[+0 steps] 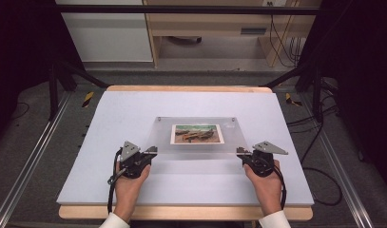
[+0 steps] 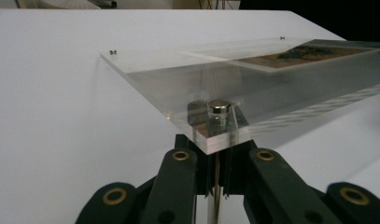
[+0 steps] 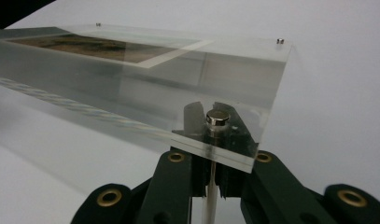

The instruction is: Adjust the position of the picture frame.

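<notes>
Nearest the person, at about 7 o'clock from the middle of the white surface (image 1: pixel 110 185), the left tongs (image 1: pixel 152 151) sit in the left hand (image 1: pixel 129 183). At about 5 o'clock the right tongs (image 1: pixel 240 152) sit in the right hand (image 1: pixel 266 183). Each pair is closed on a near corner of the clear acrylic frame (image 1: pixel 158 140), and the jaws pinch the slab's thickness just beneath a small silver corner stud (image 2: pixel 218 107). The right gripper view shows its twin (image 3: pixel 217 117).

Holding both near corners probably keeps the slab from twisting, since one grip alone would let it swing. In both gripper views the near edge looks raised off the surface, while the far edge seems to stay low (whether it touches cannot be told).

Farther out, the frame lies at the centre of the surface. A landscape picture (image 1: pixel 197 134) is sandwiched inside it, a little toward 12 o'clock. Two more studs mark the far corners (image 2: pixel 112 52). The picture faces up, likely so that it stays flat between the sheets.
</notes>
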The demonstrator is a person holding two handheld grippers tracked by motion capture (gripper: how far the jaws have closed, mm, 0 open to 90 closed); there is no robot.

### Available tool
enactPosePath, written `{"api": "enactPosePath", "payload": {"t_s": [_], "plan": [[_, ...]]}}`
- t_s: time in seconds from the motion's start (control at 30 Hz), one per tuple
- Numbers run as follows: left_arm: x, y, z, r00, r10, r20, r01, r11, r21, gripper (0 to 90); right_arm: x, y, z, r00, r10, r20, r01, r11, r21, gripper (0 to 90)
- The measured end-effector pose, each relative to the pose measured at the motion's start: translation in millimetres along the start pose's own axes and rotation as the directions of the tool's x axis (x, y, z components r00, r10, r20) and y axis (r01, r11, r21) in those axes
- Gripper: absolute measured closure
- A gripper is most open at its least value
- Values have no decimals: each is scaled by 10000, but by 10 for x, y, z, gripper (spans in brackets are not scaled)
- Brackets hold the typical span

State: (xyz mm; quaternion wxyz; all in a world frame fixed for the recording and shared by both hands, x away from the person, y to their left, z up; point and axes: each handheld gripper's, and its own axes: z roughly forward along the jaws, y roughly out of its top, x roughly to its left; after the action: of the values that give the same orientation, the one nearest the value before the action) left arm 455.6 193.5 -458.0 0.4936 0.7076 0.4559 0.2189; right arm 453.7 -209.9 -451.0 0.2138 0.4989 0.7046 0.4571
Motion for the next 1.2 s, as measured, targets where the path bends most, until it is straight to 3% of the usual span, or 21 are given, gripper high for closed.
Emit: {"api": "enactPosePath", "payload": {"t_s": [0.4, 0.8, 1.2], "plan": [[-4, -77, 17, 9999, 107, -24, -106, 9987, 491, 837, -11, -94, 40, 9999, 116, -86, -111, 9983, 572, 836], [-19, -125, 27, 9998, 168, -84, -162, 9979, 625, 838, -23, -123, 90, 10000, -7, -69, 13, 9967, 817, 836], [-37, -193, 76, 9992, 386, -51, -378, 9931, 1114, 837, -49, -176, 145, 9997, -136, 193, 111, 9925, 1215, 834]]}}
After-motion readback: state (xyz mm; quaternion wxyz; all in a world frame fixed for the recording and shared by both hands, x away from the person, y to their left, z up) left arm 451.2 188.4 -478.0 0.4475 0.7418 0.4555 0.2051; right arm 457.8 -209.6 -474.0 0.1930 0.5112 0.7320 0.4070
